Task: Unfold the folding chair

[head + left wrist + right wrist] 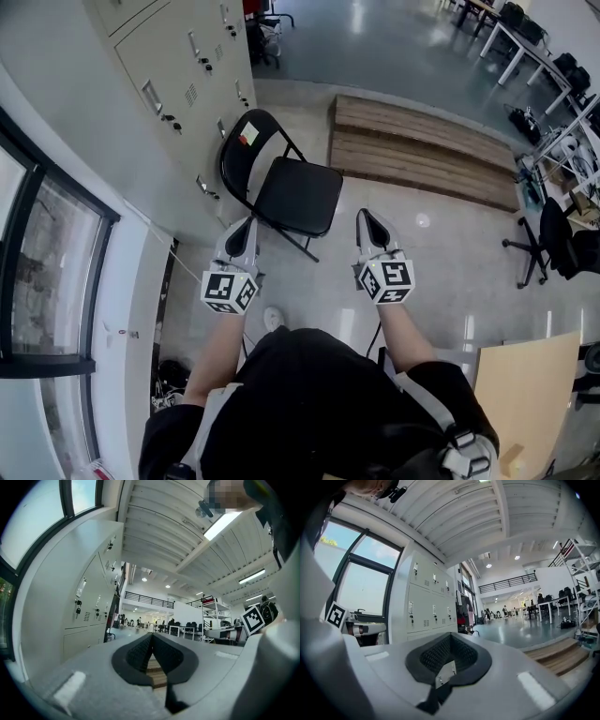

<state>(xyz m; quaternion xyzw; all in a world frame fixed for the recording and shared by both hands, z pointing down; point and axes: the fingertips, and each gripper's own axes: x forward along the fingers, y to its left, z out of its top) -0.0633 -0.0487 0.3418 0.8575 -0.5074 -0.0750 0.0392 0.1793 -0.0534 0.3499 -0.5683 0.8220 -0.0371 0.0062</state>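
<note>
Chair (300,195) looks fully open, seat down. My left gripper (247,225) and right gripper (365,219) are pressed together, empty, near it. Next I'd just check it's steady.

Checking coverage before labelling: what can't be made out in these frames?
- Folding chair: it appears in neither gripper view, only the head view.
- Its legs, head view: mostly hidden under the seat.
- Sticker on the backrest, head view: too small to read.
- Lockers, head view: cut off by the top edge.
</note>
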